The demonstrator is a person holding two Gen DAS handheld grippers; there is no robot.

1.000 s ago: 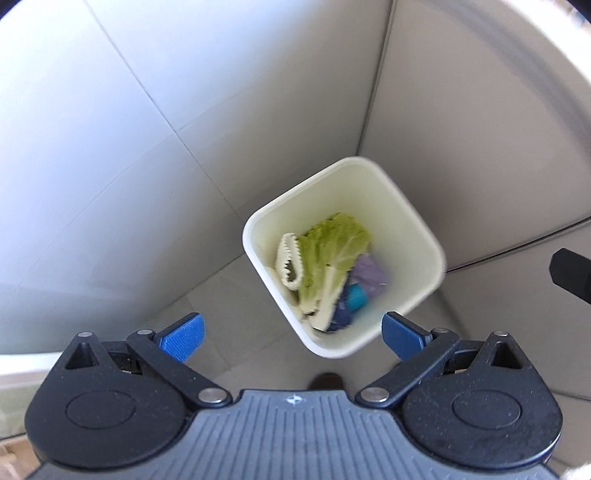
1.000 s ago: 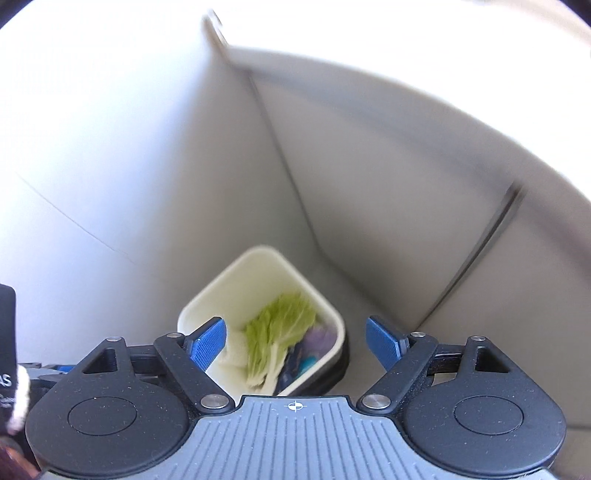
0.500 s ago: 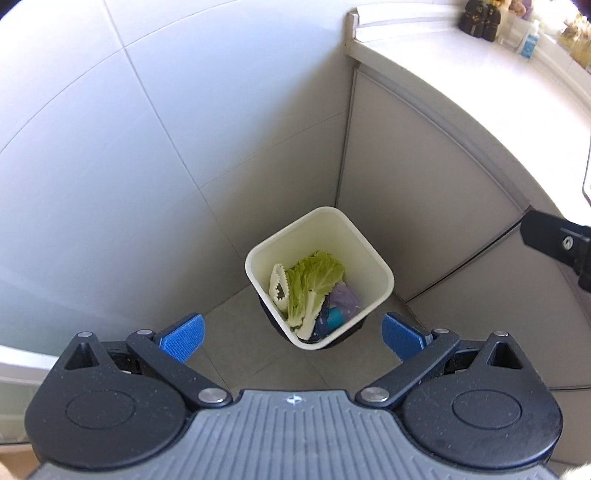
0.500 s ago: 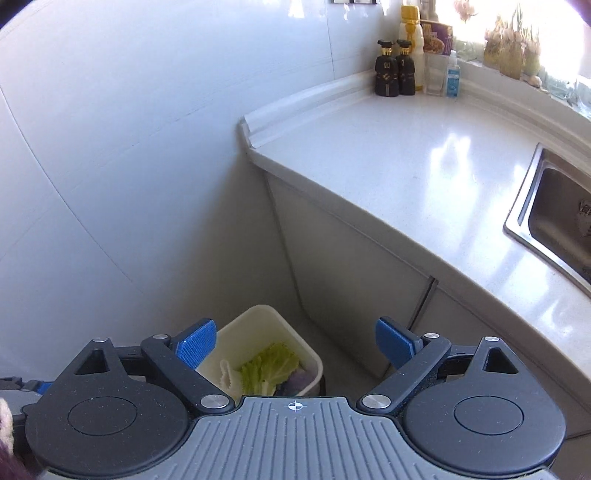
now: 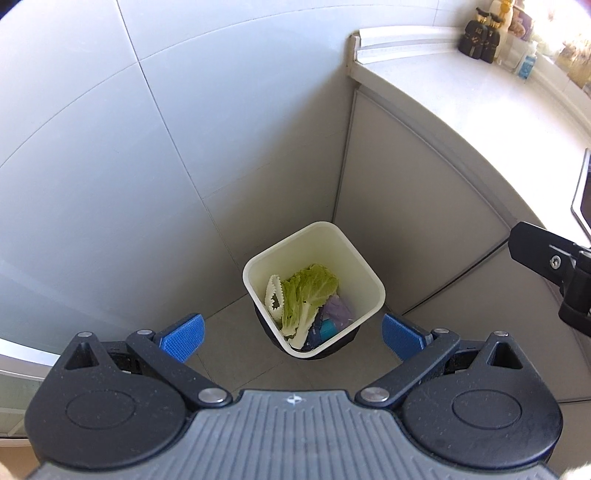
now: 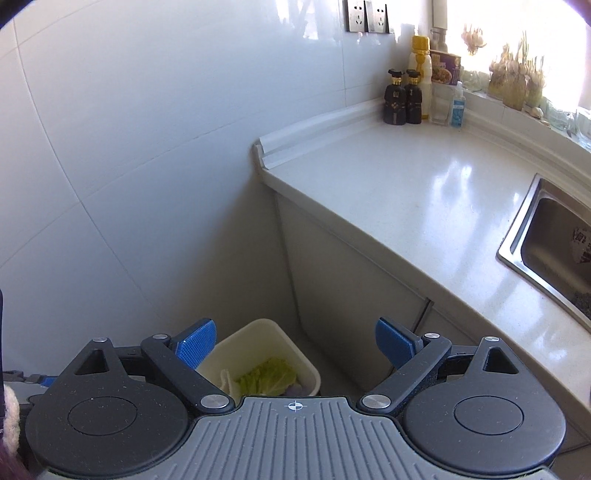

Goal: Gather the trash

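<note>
A cream square bin stands on the floor in the corner between the tiled wall and the cabinet. Inside lie a green cabbage leaf, a white jagged strip and purple and blue scraps. My left gripper hangs high above the bin, open, with nothing between its blue pads. My right gripper is also open and empty, above the bin, whose leaf shows just past its body. Part of the right tool shows at the left wrist view's right edge.
A white countertop runs to the right, with bottles at its back corner and a steel sink at the far right. Grey cabinet doors stand under it. Wall sockets sit on the tiled wall.
Both grippers have risen away from the bin, which now looks smaller and lower. The countertop, bottles and sink have come into view. The right jaws stand a little wider.
</note>
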